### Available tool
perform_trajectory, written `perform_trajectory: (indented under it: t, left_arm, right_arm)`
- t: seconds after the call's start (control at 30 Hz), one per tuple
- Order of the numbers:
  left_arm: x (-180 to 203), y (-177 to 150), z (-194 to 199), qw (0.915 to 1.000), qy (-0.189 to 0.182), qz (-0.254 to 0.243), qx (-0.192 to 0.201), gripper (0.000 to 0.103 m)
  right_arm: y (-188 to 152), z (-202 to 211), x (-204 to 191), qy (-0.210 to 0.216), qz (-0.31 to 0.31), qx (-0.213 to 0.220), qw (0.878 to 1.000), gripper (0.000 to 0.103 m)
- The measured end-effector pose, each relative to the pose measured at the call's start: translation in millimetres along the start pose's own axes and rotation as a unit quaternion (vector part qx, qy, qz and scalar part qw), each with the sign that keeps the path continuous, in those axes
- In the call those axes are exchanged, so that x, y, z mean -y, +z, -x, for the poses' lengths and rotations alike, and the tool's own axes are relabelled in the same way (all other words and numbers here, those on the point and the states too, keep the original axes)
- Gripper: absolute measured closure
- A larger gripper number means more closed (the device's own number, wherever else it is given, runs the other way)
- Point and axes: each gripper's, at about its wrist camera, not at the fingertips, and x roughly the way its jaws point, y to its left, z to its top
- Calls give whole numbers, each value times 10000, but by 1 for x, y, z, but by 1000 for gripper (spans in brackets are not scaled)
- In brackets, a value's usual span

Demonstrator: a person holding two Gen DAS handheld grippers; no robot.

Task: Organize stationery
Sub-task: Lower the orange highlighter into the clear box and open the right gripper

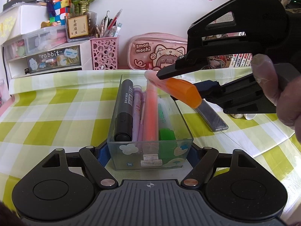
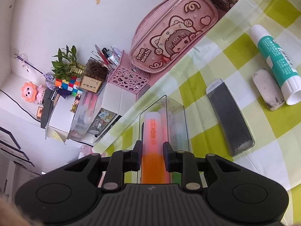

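A clear plastic box [image 1: 112, 118] stands on the green checked cloth, and my left gripper [image 1: 149, 153] is shut on its near end, a blue pad on each side wall. Inside lie a black marker [image 1: 124, 111], purple pens [image 1: 138, 111], a pink-orange highlighter [image 1: 150, 113] and a green highlighter [image 1: 166, 131]. My right gripper [image 1: 180, 83] is shut on an orange-capped highlighter [image 1: 178, 90], held tilted over the box's far right side. In the right wrist view this highlighter [image 2: 151, 130] sits between the pads of the right gripper [image 2: 152, 150], pointing into the box [image 2: 181, 116].
A flat grey case [image 2: 229, 122], a worn white eraser [image 2: 268, 90] and a glue stick [image 2: 276, 64] lie on the cloth right of the box. Along the wall stand a pink pencil pouch [image 1: 156, 50], a pink pen holder [image 1: 104, 52] and a drawer unit [image 1: 47, 58].
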Motion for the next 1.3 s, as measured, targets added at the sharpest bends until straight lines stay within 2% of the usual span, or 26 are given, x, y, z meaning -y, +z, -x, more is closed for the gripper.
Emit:
perform_trajectory:
  t: [0.53, 0.67, 0.73, 0.83, 0.93, 1.07, 1.13, 1.3]
  left_arm:
    - [0, 0, 0, 10000, 0, 1, -1, 28]
    - [0, 0, 0, 10000, 1, 1, -1, 28]
    - [0, 0, 0, 10000, 0, 1, -1, 28]
    - [0, 1, -1, 10000, 10, 3, -6, 28]
    - [0, 1, -1, 10000, 13, 0, -17, 28]
    - [-1, 0, 0, 10000, -8, 12, -10, 28]
    - [-2, 0, 0, 10000, -14, 15, -5, 28]
    - [-2, 1, 0, 10000, -19, 12, 3, 27]
  right_arm:
    - [-2, 0, -5, -16, 141, 16, 9999, 55]
    - [1, -5, -19, 0, 605, -97, 9981, 55]
    - [3, -13, -32, 48, 1118, -304, 9933, 55]
    - [4, -26, -52, 11, 1963, -570, 9789, 56]
    - [5, -39, -64, -51, 2397, -924, 9664, 57]
    - [-2, -55, -71, -320, 2735, -1250, 9532, 58]
    - [-6, -57, -71, -515, 2857, -1248, 9487, 58]
    - [-3, -53, -63, -753, 2838, -1128, 9493, 60]
